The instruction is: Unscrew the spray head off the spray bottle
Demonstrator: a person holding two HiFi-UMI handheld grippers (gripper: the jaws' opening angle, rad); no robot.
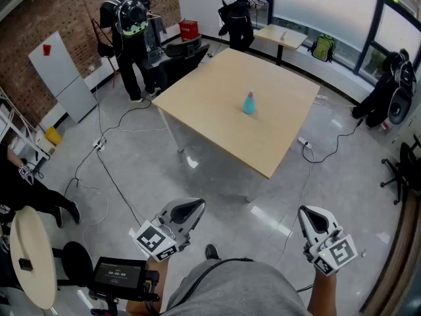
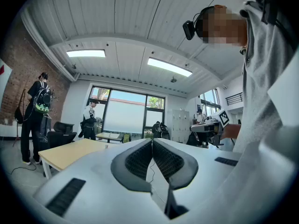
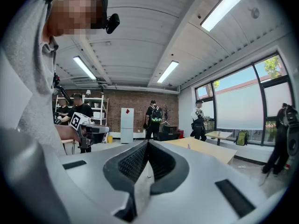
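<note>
A teal spray bottle (image 1: 248,103) with its spray head on stands upright near the middle of a light wooden table (image 1: 217,104). Both grippers are held low, close to my body and far short of the table. My left gripper (image 1: 189,209) is shut with nothing between its jaws, and its dark pads meet in the left gripper view (image 2: 152,143). My right gripper (image 1: 310,218) is likewise shut and empty, its jaws together in the right gripper view (image 3: 147,143). In that view the bottle (image 3: 188,146) is a tiny speck on the far table (image 3: 208,149).
Grey floor with black cables (image 1: 112,176) lies between me and the table. A person with a backpack (image 1: 128,31) and another person (image 1: 237,18) stand beyond it, by dark chairs (image 1: 184,51). A round table (image 1: 29,255) and a small screen (image 1: 118,275) are at my lower left.
</note>
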